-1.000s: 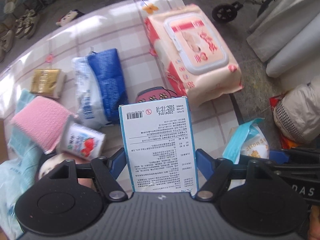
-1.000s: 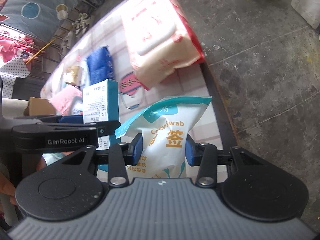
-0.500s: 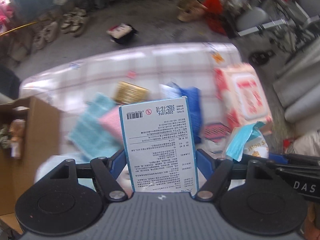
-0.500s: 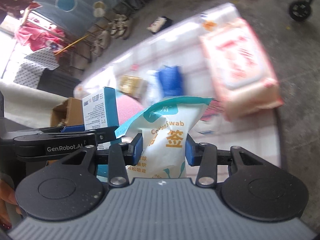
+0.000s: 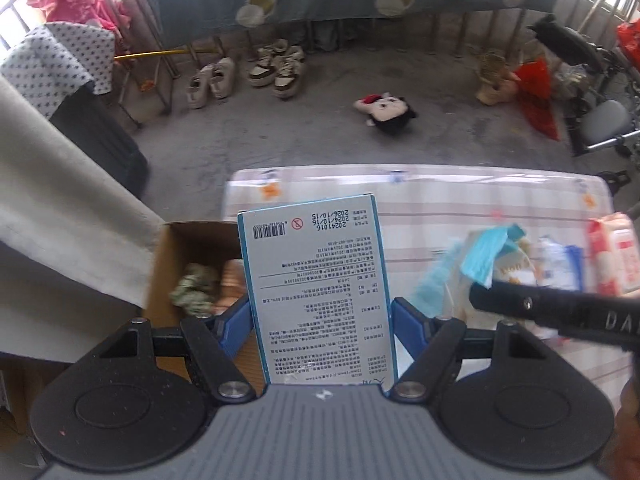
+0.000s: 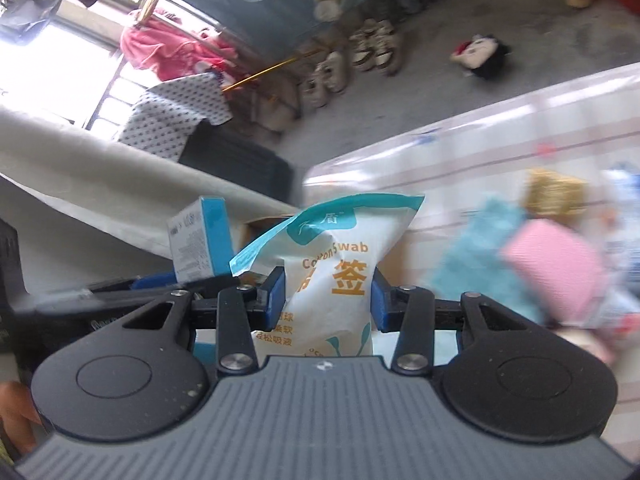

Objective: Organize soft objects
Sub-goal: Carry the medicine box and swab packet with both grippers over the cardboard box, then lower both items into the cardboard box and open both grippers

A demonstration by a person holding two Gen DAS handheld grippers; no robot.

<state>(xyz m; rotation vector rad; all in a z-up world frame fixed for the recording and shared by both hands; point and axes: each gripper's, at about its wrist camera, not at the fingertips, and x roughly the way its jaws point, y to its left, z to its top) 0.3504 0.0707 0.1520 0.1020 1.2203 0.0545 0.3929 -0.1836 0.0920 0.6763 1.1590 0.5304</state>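
Observation:
My left gripper [image 5: 322, 322] is shut on a flat white and teal box [image 5: 314, 280] with printed text, held upright. It hangs over the edge between the table [image 5: 420, 192] and an open cardboard box [image 5: 188, 248] at the left, which holds soft items. My right gripper [image 6: 328, 296] is shut on a white and teal cotton swab bag [image 6: 340, 272]. That bag [image 5: 486, 256] shows at the right of the left wrist view. The teal box [image 6: 198, 240] appears at the left of the right wrist view.
On the table lie a pink cloth [image 6: 556, 264], a teal towel [image 6: 480, 256], a gold pack [image 6: 554, 194] and a wet-wipes pack [image 5: 612, 256]. Shoes [image 5: 276, 68] and a plush doll [image 5: 386, 114] lie on the floor beyond. A pale cloth [image 5: 60, 216] drapes at the left.
Both grippers have swung left and risen, from over the cluttered table toward the cardboard box at the table's left end. Each still holds its item.

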